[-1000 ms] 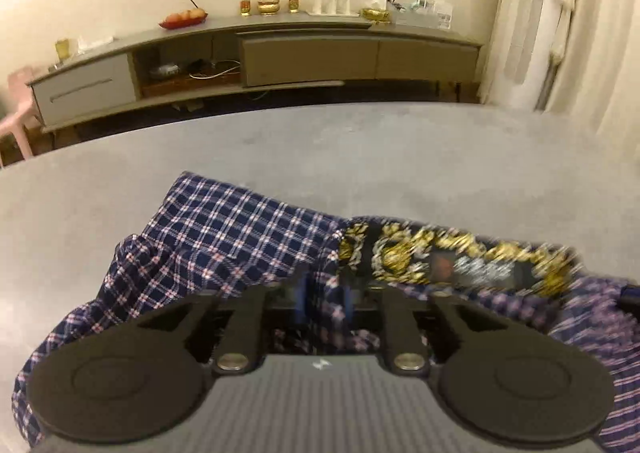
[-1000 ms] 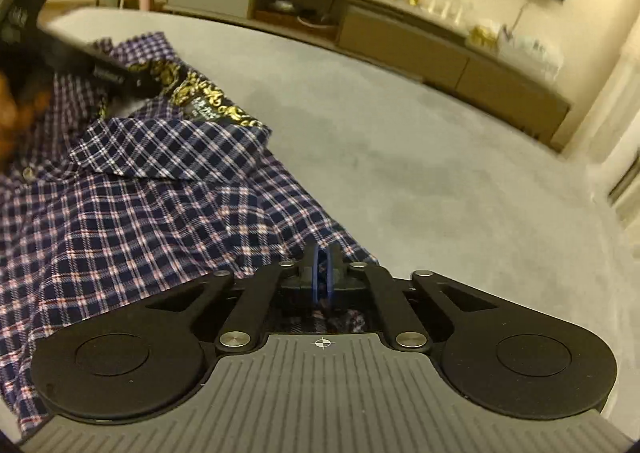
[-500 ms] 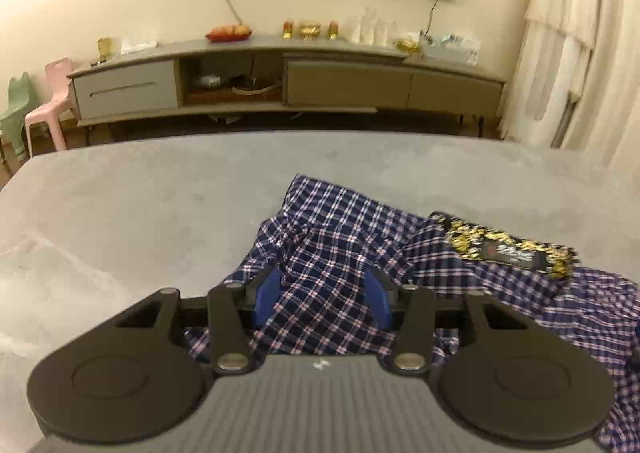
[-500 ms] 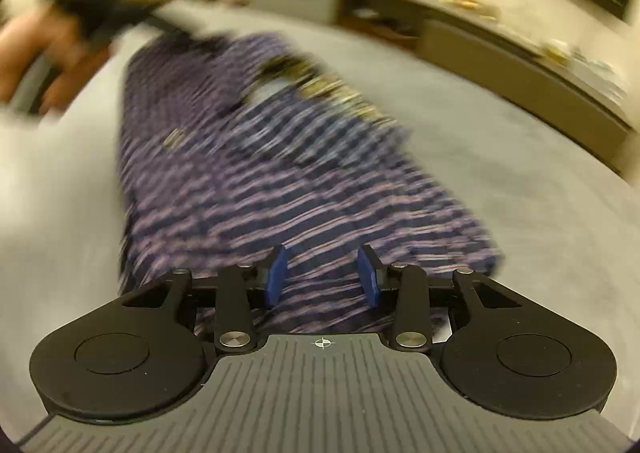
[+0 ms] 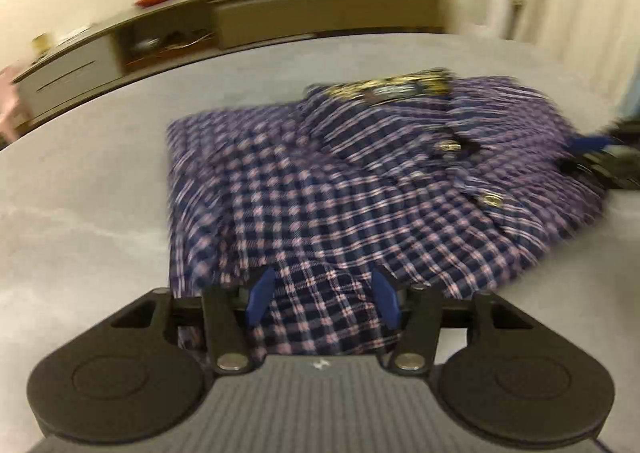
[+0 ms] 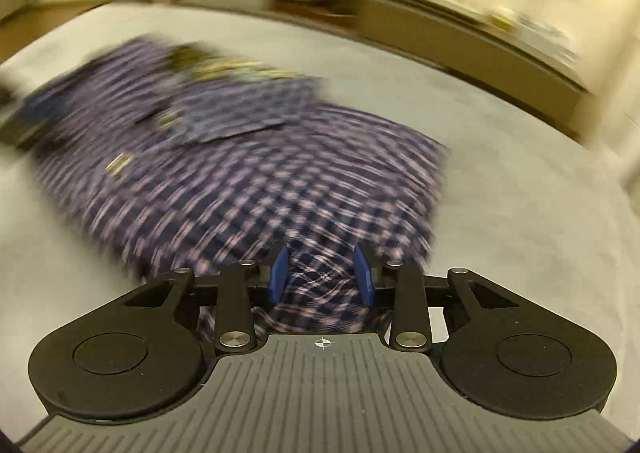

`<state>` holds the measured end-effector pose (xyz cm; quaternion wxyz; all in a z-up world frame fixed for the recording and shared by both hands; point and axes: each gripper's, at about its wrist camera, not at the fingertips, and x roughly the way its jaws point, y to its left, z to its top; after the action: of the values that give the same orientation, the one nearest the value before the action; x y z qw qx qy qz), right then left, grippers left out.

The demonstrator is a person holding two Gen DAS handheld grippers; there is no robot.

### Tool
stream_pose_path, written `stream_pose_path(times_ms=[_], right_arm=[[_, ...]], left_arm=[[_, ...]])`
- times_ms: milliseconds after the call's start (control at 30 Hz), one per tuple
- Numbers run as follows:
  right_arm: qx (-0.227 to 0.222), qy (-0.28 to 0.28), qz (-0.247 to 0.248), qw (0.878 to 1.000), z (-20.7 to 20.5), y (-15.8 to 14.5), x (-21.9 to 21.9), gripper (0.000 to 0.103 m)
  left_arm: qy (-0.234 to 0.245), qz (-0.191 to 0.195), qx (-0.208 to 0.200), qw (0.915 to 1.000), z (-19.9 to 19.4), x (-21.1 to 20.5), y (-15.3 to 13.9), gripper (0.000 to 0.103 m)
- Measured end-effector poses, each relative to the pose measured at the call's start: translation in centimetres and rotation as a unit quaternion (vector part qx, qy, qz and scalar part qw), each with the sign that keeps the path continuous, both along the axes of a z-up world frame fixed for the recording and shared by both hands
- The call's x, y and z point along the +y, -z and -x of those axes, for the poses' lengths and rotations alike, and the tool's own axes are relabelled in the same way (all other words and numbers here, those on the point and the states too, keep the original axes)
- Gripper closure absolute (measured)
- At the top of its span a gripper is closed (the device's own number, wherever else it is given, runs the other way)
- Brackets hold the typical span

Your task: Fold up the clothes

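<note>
Grey table [image 5: 80, 213] carries plaid shirt [image 5: 320, 193], part-folded. Long axis runs from hem near grippers to collar label [image 5: 392, 87] at far end.

Left gripper [image 5: 322, 301]: jaws have just been opening, stand about half apart, hem fabric between blue pads, no squeeze visible.

Right gripper [image 6: 322, 273]: jaws narrower, just been closing slightly; cloth bunched between, pads apparently clear.
</note>
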<state>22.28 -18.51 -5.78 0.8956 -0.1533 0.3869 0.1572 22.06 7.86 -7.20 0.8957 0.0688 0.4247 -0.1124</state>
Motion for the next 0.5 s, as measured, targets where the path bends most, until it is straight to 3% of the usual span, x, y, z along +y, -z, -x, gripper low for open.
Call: stream_pose_path(times_ms=[67, 133, 200, 267, 300, 367, 433, 500], right_arm=[[-0.012, 0.028, -0.018, 0.999, -0.6, -1.3, -0.4, 0.068], [-0.043, 0.029, -0.067, 0.996, -0.5, -3.5, -0.1, 0.067], [-0.051, 0.022, -0.108, 0.993, -1.1, -4.6, 0.6, 0.057], [-0.046, 0.014, -0.139, 0.989, -2.1, -4.9, 1.5, 0.057], [-0.039, 0.016, -0.136, 0.990, -2.8, -4.4, 1.9, 0.057], [-0.027, 0.023, -0.113, 0.993, -4.1, -2.9, 2.6, 0.057], [-0.008, 0.034, -0.081, 0.996, -5.1, -1.4, 2.6, 0.057], [0.010, 0.038, -0.057, 0.998, -6.4, 0.5, 2.3, 0.055]], left_arm=[[0.013, 0.001, -0.041, 0.9991, 0.1, -0.5, -1.5, 0.049], [0.026, -0.002, -0.090, 0.9956, -0.5, -0.6, -2.8, 0.044], [0.013, 0.014, -0.099, 0.9949, -3.0, -0.5, -2.5, 0.043], [0.000, 0.029, -0.108, 0.9938, -5.5, -0.3, -2.1, 0.044], [-0.006, 0.037, -0.112, 0.9930, -6.8, -0.3, -1.9, 0.044], [-0.024, 0.050, -0.067, 0.9962, -9.4, 0.0, 0.3, 0.046], [-0.051, 0.037, -0.050, 0.9968, -11.0, 0.3, 2.1, 0.053], [-0.046, 0.035, -0.054, 0.9968, -11.1, 0.2, 1.9, 0.052]])
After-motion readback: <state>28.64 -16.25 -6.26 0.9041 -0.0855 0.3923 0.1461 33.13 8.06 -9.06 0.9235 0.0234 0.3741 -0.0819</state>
